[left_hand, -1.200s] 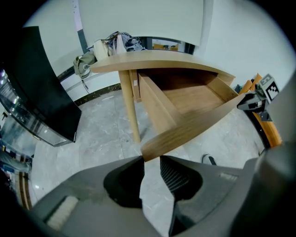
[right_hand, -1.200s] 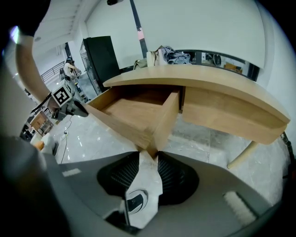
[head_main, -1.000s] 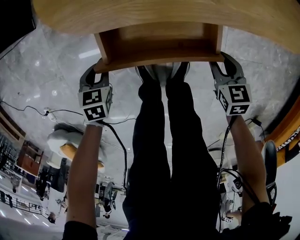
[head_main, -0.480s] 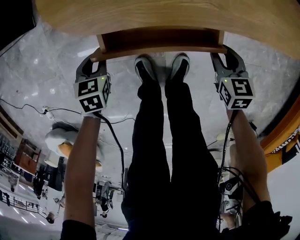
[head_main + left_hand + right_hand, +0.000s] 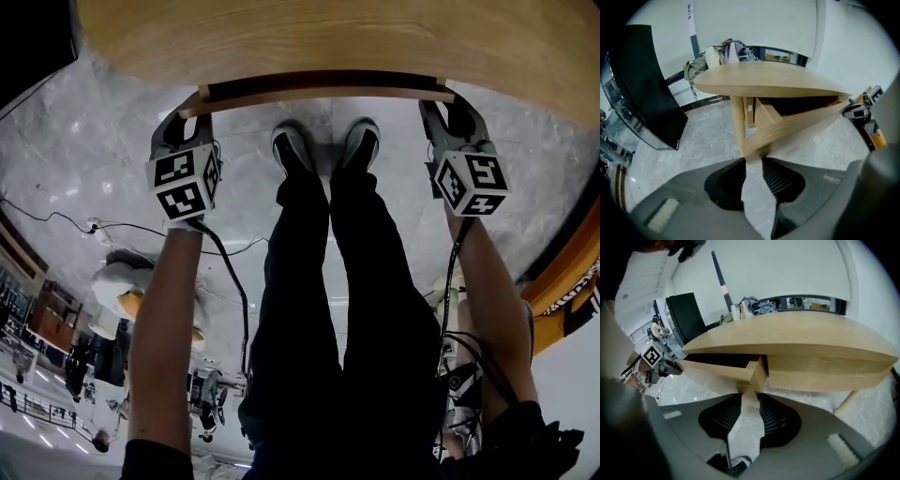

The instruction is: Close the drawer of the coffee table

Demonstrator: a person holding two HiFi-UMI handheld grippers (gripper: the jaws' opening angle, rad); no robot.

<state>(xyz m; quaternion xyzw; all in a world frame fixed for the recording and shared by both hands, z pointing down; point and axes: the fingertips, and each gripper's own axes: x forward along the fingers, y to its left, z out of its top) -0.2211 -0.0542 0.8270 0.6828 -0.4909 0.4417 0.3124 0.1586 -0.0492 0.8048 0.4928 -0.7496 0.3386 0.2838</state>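
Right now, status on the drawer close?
Left gripper and right gripper each clamped on a front corner of the drawer. Drawer nearly shut, thin strip out under tabletop. Shoes on floor below, not blocking.

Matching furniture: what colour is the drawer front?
The drawer front is light wood, clearest in right gripper view.

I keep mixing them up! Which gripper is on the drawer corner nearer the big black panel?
The left gripper: its jaws clasp the drawer corner beside the black panel. The right gripper holds the opposite corner, away from it.
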